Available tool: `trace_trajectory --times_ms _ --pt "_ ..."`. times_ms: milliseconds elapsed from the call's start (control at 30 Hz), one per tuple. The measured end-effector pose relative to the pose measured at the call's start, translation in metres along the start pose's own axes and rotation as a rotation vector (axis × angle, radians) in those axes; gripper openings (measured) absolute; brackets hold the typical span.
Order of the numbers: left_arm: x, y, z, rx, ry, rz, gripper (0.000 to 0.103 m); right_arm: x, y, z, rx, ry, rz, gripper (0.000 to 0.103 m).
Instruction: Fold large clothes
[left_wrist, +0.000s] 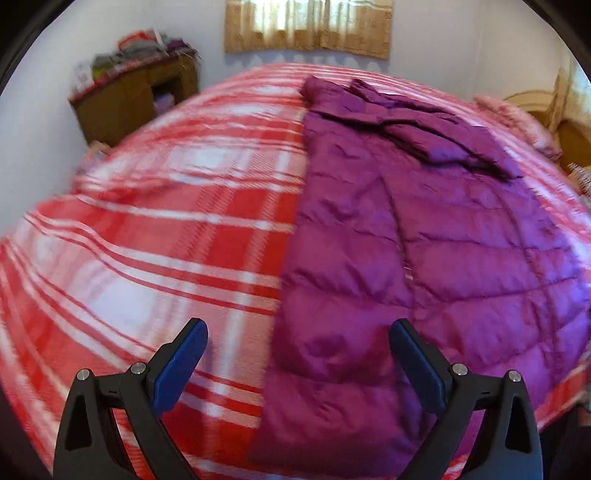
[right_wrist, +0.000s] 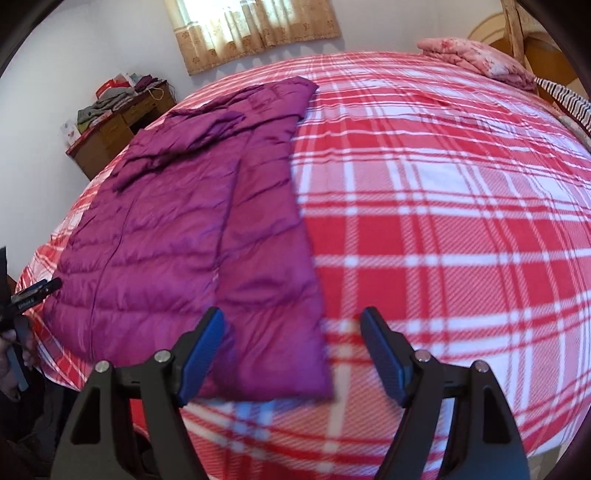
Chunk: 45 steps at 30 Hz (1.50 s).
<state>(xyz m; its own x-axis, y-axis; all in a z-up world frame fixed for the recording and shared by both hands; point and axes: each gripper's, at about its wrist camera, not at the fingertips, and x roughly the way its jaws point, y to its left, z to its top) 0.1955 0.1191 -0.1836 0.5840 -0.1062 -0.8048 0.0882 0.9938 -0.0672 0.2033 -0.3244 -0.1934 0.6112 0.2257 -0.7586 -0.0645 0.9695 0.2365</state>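
Note:
A purple quilted puffer jacket (left_wrist: 424, 236) lies flat on a red and white plaid bed cover (left_wrist: 166, 229), its sides and sleeves folded in over the body. My left gripper (left_wrist: 299, 332) is open and empty, above the jacket's near left edge. In the right wrist view the jacket (right_wrist: 192, 236) lies on the left of the bed (right_wrist: 443, 221). My right gripper (right_wrist: 293, 325) is open and empty, above the jacket's near right corner. The left gripper (right_wrist: 33, 291) shows at the far left edge there.
A wooden desk (left_wrist: 129, 96) piled with clothes stands by the far wall left of the bed. A curtained window (left_wrist: 306, 26) is behind the bed. A pink folded quilt (right_wrist: 476, 59) and a striped cloth (right_wrist: 569, 99) lie at the bed's far right.

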Motion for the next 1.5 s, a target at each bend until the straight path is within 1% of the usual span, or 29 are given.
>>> trace_trajectory --times_ms 33,67,100,133,167,200,233,267,367,400,533,633,700,767,833,867,900,967,1033,1100,1133,1200,1267,1333,1367,1400,1433,1467,1500 --pt "0.001 0.000 -0.002 -0.007 0.002 -0.014 0.099 0.001 0.006 -0.004 -0.011 -0.008 -0.001 0.078" --pt "0.001 -0.001 -0.003 -0.013 -0.001 -0.035 0.095 0.001 0.010 -0.008 -0.021 -0.013 -0.003 0.072" --pt "0.001 -0.003 -0.005 -0.013 -0.008 -0.058 0.079 0.002 0.015 -0.010 -0.032 -0.017 -0.004 0.063" --pt "-0.002 -0.006 -0.006 0.003 -0.022 -0.055 0.070 0.002 0.018 -0.011 -0.045 -0.020 -0.006 0.049" --pt "-0.006 -0.010 -0.008 0.032 -0.037 -0.060 0.041 0.001 0.020 -0.011 -0.050 -0.019 0.004 0.040" --pt "-0.010 -0.014 -0.007 0.061 -0.038 -0.088 0.018 -0.001 0.021 -0.012 -0.050 -0.017 0.025 0.020" --pt "-0.015 -0.017 -0.006 0.074 -0.042 -0.103 0.014 -0.002 0.020 -0.011 -0.036 -0.014 0.070 0.014" --pt "-0.023 -0.019 -0.005 0.079 -0.062 -0.100 0.010 -0.006 0.019 -0.010 -0.013 -0.025 0.101 0.013" --pt "-0.052 -0.024 0.003 0.119 -0.126 -0.109 0.005 -0.024 0.023 -0.006 -0.029 -0.084 0.102 0.010" --pt "-0.070 -0.024 0.008 0.127 -0.166 -0.120 0.004 -0.035 0.024 -0.003 -0.032 -0.113 0.112 0.010" --pt "-0.128 -0.012 0.017 0.112 -0.263 -0.191 0.003 -0.085 0.028 0.008 -0.035 -0.226 0.146 0.009" --pt "-0.175 0.001 0.022 0.088 -0.318 -0.264 0.002 -0.133 0.034 0.016 -0.035 -0.314 0.187 0.009" --pt "-0.202 0.008 0.021 0.082 -0.366 -0.280 0.002 -0.161 0.041 0.022 -0.047 -0.372 0.204 0.008" --pt "-0.212 0.010 0.029 0.073 -0.397 -0.273 0.003 -0.187 0.051 0.032 -0.078 -0.445 0.218 0.008" --pt "-0.200 0.011 0.046 0.092 -0.409 -0.252 0.003 -0.193 0.057 0.047 -0.087 -0.478 0.224 0.008" --pt "-0.183 0.010 0.059 0.109 -0.407 -0.214 0.003 -0.189 0.059 0.058 -0.096 -0.489 0.222 0.008" --pt "-0.170 0.013 0.069 0.114 -0.399 -0.193 0.003 -0.177 0.061 0.072 -0.106 -0.493 0.210 0.008" --pt "-0.134 0.019 0.095 0.120 -0.378 -0.170 0.003 -0.145 0.057 0.100 -0.077 -0.473 0.200 0.008" --pt "-0.095 0.025 0.121 0.099 -0.363 -0.128 0.003 -0.107 0.055 0.128 -0.063 -0.463 0.147 0.008" --pt "-0.062 0.030 0.144 0.087 -0.354 -0.090 0.004 -0.076 0.048 0.148 -0.017 -0.443 0.116 0.008" --pt "-0.047 0.033 0.156 0.073 -0.334 -0.078 0.004 -0.059 0.043 0.159 0.015 -0.434 0.102 0.008" --pt "-0.029 0.041 0.173 0.044 -0.321 -0.093 0.007 -0.039 0.032 0.175 0.059 -0.420 0.085 0.008" --pt "-0.018 0.049 0.187 0.001 -0.314 -0.108 0.011 -0.021 0.025 0.187 0.073 -0.406 0.070 0.008" --pt "-0.013 0.055 0.198 -0.036 -0.336 -0.092 0.022 -0.003 0.022 0.202 0.066 -0.387 0.048 0.008" --pt "-0.013 0.058 0.201 -0.053 -0.351 -0.065 0.044 0.003 0.021 0.206 0.063 -0.381 0.035 0.008" --pt "-0.011 0.064 0.207 -0.076 -0.370 -0.025 0.071 0.010 0.020 0.211 0.066 -0.368 0.023 0.008" --pt "-0.010 0.069 0.209 -0.099 -0.391 0.002 0.079 0.020 0.019 0.218 0.060 -0.355 0.015 0.008" --pt "-0.011 0.071 0.211 -0.121 -0.414 0.014 0.083 0.028 0.019 0.221 0.057 -0.345 0.007 0.008" --pt "-0.008 0.074 0.213 -0.143 -0.422 0.015 0.083 0.038 0.021 0.227 0.053 -0.328 -0.004 0.009"
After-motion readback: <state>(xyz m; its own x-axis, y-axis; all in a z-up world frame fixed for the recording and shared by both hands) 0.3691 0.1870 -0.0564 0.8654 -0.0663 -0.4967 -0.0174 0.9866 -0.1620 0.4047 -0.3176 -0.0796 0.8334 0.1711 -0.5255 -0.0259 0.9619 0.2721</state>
